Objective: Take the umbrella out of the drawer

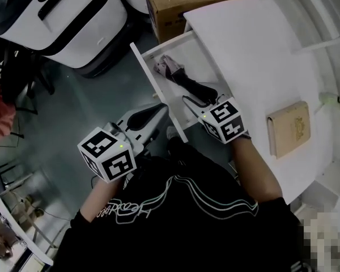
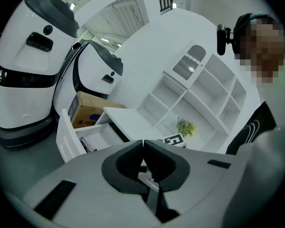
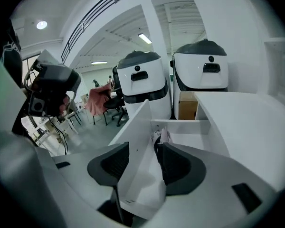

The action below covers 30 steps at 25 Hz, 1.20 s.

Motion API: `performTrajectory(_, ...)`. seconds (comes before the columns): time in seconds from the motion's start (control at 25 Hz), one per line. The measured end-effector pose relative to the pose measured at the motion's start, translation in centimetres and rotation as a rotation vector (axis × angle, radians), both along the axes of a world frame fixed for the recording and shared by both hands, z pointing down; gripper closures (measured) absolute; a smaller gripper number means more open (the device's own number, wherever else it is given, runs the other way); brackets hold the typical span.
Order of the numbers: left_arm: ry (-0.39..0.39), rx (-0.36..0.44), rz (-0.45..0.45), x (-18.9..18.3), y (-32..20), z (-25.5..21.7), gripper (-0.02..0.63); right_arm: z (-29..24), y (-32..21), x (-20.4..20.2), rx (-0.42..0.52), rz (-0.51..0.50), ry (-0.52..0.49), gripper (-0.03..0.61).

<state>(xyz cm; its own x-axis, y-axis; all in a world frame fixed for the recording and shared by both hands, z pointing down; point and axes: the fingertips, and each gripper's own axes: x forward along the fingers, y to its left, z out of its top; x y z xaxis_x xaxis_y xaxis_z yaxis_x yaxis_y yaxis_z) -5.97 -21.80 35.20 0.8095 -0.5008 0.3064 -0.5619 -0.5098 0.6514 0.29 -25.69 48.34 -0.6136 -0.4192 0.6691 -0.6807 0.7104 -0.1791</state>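
The right gripper [image 3: 142, 150] has jaws spread astride the open drawer [image 1: 156, 90] front, umbrella [image 1: 188, 84] inside; the left gripper [image 2: 143, 145] has jaws pressed together, empty.

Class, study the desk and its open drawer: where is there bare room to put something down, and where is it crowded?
Free: the white desktop between the open drawer and the tan book, and the drawer floor beside the umbrella. Crowded: the drawer's near end, where the open right claw straddles its front panel.

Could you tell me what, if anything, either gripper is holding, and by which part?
Nothing is held: the right gripper is open astride the drawer's front panel, and the left gripper is shut and empty.
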Motion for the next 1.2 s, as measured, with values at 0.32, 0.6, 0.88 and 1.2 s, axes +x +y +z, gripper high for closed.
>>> performTrajectory(0.32,-0.007,-0.081,-0.037,-0.7,-1.4,4.1,0.589,9.6,-3.2,0.0,-0.044,-0.047,0.214,0.362)
performTrajectory(0.6,-0.007,-0.127,-0.050,-0.4,-1.8,6.5,0.588,16.1,-4.3,1.2,-0.102,-0.124,0.347,0.360)
performTrajectory(0.88,-0.018,-0.152,-0.031,0.4,-2.0,7.7,0.589,18.9,-4.5,1.1,-0.110,-0.199,0.391,0.360)
performTrajectory(1.2,-0.026,-0.176,-0.025,0.6,-2.0,8.6,0.589,20.3,-3.9,1.3,-0.159,-0.247,0.447,0.359)
